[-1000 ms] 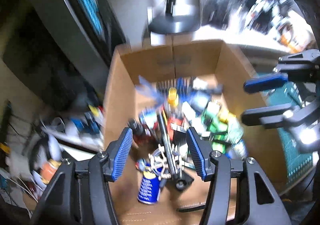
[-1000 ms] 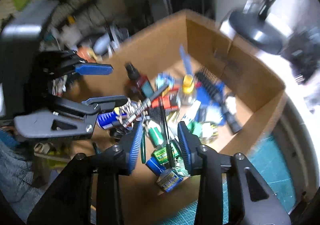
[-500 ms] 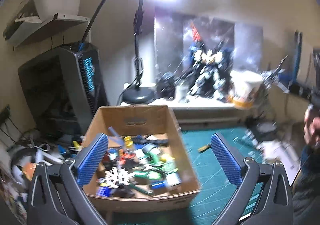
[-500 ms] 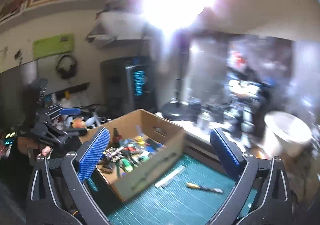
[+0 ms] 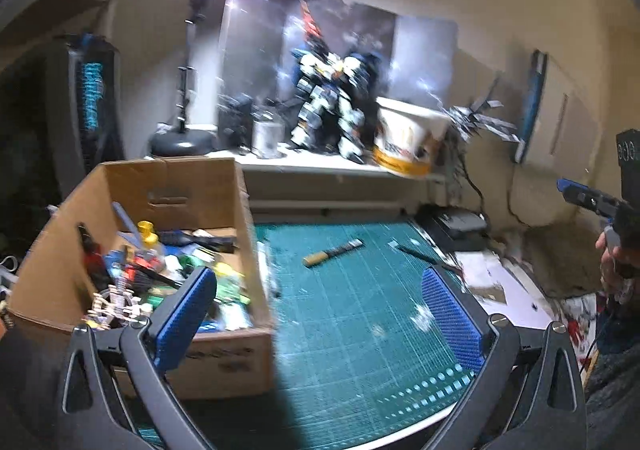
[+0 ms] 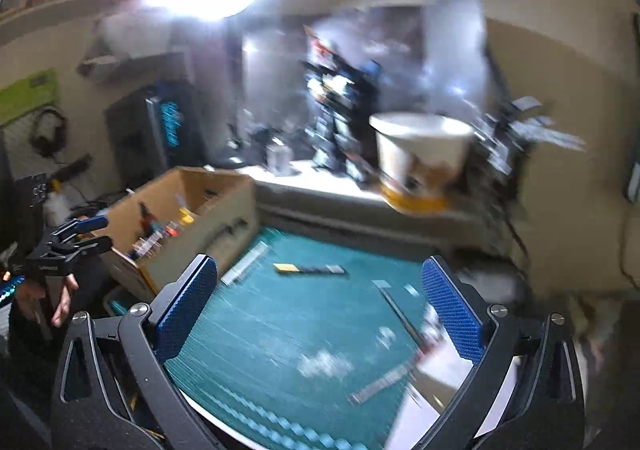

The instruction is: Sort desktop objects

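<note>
- Both tongs are spread as wide as they go and holding nothing: your left tongs [image 5: 320, 306] hang over the green cutting mat [image 5: 360, 330], and your right tongs [image 6: 320, 302] hover over the same mat from the other side.
- Most of the sorting looks done to me. That cardboard box [image 5: 236, 350] on the left of the tabletop is already packed with small tools and bottles.
- What's left, as far as I can see: a yellow-handled knife [image 5: 332, 252] lying loose mid-mat, a white strip [image 6: 245, 263] just beside the box wall, plus a dark ruler-like bar [image 6: 400, 314] and paper scraps toward the right.
- Right-wrist view is blurry, so the small bits are hard to call.
</note>
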`<state>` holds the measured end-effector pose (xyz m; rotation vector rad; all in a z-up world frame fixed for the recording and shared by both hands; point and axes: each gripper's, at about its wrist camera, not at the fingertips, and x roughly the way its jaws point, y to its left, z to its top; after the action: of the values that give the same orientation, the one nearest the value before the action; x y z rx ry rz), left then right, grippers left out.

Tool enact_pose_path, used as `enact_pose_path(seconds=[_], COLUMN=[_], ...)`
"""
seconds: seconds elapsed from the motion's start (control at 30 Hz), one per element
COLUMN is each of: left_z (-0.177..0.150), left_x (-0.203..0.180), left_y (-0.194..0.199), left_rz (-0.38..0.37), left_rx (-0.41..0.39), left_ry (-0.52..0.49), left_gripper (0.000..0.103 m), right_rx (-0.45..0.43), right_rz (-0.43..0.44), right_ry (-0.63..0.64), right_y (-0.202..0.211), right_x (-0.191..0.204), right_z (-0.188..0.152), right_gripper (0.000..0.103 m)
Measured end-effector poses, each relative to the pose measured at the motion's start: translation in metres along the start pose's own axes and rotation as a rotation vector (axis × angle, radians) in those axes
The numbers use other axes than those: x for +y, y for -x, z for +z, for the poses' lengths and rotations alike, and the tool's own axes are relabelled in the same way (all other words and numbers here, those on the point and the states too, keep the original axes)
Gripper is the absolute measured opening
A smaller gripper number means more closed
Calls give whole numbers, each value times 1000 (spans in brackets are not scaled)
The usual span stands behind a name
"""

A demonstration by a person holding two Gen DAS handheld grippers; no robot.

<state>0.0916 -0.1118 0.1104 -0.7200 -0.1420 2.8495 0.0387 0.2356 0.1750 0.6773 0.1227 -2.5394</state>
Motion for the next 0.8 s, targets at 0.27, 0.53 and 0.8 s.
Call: enact_pose_path(seconds=[0.27, 0.53, 0.8], left_z=[-14, 0, -25], left_x=[-39, -67, -79], left_y=[-29, -52, -65], left_rz=[-55, -17, -63], left_rx=[-28, -44, -10], left_ry=[-44, -140, -127], left_gripper=[103, 103, 103], right_rx=[39, 39, 16], right_rz=[-80, -82, -79], right_ry=[-154, -189, -193], right_y=[2, 3, 11], right_x=[-43, -54, -48], right_z=[-42, -53, -64], right_gripper=[103, 103, 103])
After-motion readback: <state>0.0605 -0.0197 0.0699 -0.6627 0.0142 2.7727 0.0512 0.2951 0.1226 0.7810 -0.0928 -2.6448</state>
